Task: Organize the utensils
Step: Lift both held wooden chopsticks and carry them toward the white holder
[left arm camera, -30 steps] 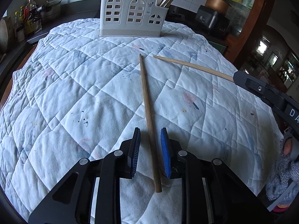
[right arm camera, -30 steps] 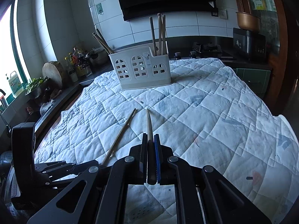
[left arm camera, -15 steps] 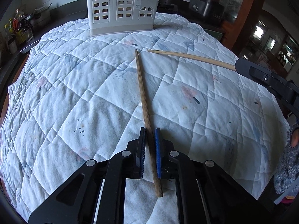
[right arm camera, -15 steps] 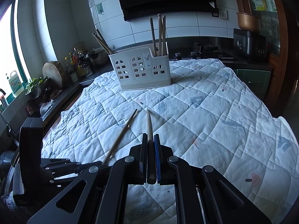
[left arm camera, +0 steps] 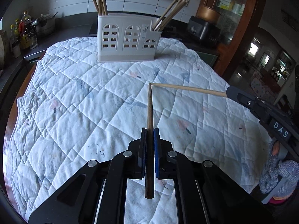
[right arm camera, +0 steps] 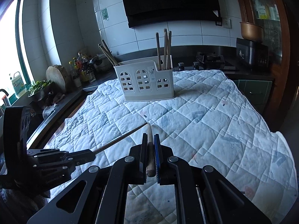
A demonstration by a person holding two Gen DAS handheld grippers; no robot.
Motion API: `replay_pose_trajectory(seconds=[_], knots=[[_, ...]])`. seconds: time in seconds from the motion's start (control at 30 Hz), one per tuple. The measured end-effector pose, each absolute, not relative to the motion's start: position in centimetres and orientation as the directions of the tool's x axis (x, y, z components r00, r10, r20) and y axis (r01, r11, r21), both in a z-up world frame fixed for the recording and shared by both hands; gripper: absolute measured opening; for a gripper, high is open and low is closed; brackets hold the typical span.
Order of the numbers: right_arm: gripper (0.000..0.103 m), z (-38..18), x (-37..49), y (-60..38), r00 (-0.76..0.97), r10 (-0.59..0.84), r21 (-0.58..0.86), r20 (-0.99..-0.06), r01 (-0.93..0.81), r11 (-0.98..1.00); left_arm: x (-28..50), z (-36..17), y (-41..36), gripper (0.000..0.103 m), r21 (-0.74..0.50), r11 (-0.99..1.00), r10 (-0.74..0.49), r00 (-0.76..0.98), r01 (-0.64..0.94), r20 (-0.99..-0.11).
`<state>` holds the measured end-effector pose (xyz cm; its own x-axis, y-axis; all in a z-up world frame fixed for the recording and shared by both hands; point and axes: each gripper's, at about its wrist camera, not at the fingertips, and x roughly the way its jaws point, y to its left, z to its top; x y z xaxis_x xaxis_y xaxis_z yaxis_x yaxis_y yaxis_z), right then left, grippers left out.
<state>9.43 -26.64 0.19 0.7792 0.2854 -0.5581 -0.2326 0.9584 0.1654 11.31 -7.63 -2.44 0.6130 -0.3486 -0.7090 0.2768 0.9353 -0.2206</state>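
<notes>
My left gripper point(left arm camera: 149, 130) is shut on a brown wooden chopstick point(left arm camera: 150, 112) and holds it lifted off the quilt, tip pointing forward. My right gripper point(right arm camera: 150, 136) is shut on a paler chopstick point(right arm camera: 149, 130); it also shows in the left wrist view point(left arm camera: 188, 88), coming in from the right. The two chopstick tips nearly meet above the quilt. A white plastic utensil holder point(left arm camera: 128, 41) with arched cut-outs stands at the far side of the table, with several chopsticks upright in its left and right compartments. It also shows in the right wrist view point(right arm camera: 145, 81).
The table is covered by a white quilted cloth point(left arm camera: 74, 102). Behind it runs a dark kitchen counter with bottles point(right arm camera: 82, 69), a chopping block point(right arm camera: 57, 78), a gas hob point(right arm camera: 211, 58) and a black cooker point(right arm camera: 252, 53). A wooden cabinet point(left arm camera: 233, 18) stands at the right.
My left gripper has closed on the brown chopstick and lifted it off the quilt. The right gripper has kept its chopstick, and the two tips have come together.
</notes>
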Motion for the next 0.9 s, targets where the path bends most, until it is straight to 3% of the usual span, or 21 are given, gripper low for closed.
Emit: replay_pose_trajectory(seconds=[0.3,0.9], knots=[[0.007,3.9,11.1,-26.0,0.787,0.311,0.128,-0.532,-0.289,0.949,12.2,1.9,-6.0,0.006,-0.249,0.922,-0.386,0.68,0.296,-0.623],[0.007,5.7,12.2,-24.2,0.783,0.328,0.083,-0.528,-0.337,0.938,14.0,2.8,-4.7,0.006,-0.213,0.928,-0.368,0.662,0.306,-0.653]])
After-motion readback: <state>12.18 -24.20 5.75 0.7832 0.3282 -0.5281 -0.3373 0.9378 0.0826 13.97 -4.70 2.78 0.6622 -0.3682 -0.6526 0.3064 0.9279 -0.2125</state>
